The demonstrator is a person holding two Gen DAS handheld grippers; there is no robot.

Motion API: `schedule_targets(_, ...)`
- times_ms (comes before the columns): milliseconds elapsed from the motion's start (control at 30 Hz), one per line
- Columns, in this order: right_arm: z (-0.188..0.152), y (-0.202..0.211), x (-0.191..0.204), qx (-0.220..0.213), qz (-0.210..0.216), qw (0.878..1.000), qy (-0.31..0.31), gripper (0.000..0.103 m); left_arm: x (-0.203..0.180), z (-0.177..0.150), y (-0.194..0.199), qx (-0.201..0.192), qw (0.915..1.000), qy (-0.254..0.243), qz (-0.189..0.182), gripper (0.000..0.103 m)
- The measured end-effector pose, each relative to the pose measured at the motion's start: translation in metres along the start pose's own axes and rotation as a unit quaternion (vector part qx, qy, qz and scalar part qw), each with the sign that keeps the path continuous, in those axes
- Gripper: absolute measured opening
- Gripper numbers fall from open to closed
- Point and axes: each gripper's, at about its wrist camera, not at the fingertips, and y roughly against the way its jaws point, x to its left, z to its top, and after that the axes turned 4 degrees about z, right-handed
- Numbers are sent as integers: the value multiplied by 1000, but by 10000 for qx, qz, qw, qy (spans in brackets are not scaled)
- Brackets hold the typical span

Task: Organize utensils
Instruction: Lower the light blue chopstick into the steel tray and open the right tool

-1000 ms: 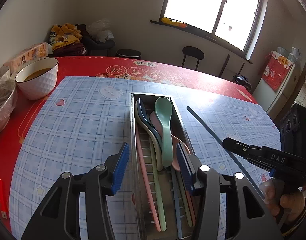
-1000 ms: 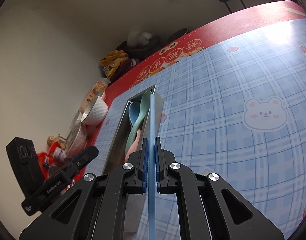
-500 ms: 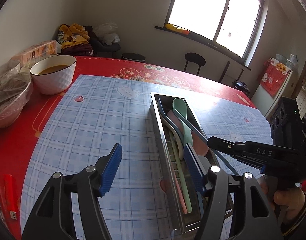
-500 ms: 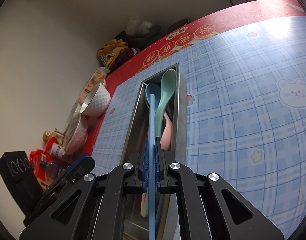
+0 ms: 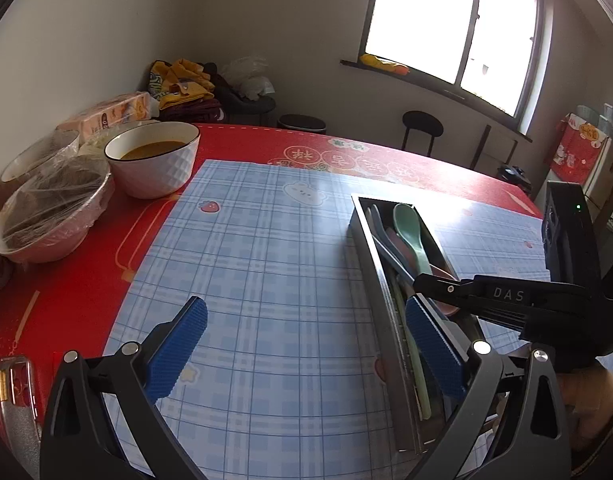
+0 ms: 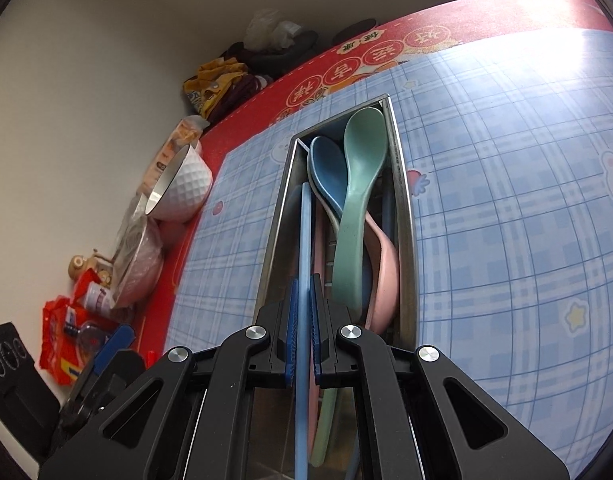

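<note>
Right gripper [image 6: 302, 336]: blue pads pressed together on a thin light-blue chopstick [image 6: 304, 240], which runs forward from the pads and down into the metal utensil tray [image 6: 402, 216]. Far tip of the stick lies over the tray's left side, beside the bowl of the dark blue spoon [image 6: 326, 168].

Tray: long, narrow, steel, sits on the blue plaid mat [image 6: 506, 200], long axis pointing away from the camera. Inside: green spoon [image 6: 356, 196] on top, bowl at the far end; dark blue spoon just left of it; pink spoon [image 6: 382, 264] partly underneath, bowl toward the near end. More thin handles lie below these; cannot separate them.

Left gripper [image 5: 302, 344]: jaws have just been opening and now stand wide apart, nothing between them, only bare mat [image 5: 266, 280] beneath. Its right pad sits at the tray's [image 5: 370, 248] near left wall; cannot tell whether it touches.

From the left wrist view the right gripper [image 5: 418, 280] reaches in from the right over the tray, tip above the spoons. A hand [image 5: 586, 392] grips its handle at lower right.

Surroundings: red tablecloth [image 5: 86, 240] under the mat. White bowl [image 5: 154, 160] with brownish liquid at the far left of the table, a film-covered bowl [image 5: 50, 216] just beside it, cartons behind. Window [image 5: 446, 20] and black stool [image 5: 422, 124] past the table
</note>
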Motion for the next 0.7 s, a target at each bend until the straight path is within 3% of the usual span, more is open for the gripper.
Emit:
schedule_targets(100, 3, -4, 2, 19, -51, 10000, -14, 6, 5, 1, 0, -1, 9998, 40, 188, 97)
schedule_targets(467, 8, -7, 2, 146, -61, 9998, -108, 8, -1, 9, 17, -291, 9994, 6, 205, 97)
schedule_targets(700, 5, 21, 16, -1, -431, 9968, 676, 8, -12, 13, 28, -423, 9985, -193, 282, 97)
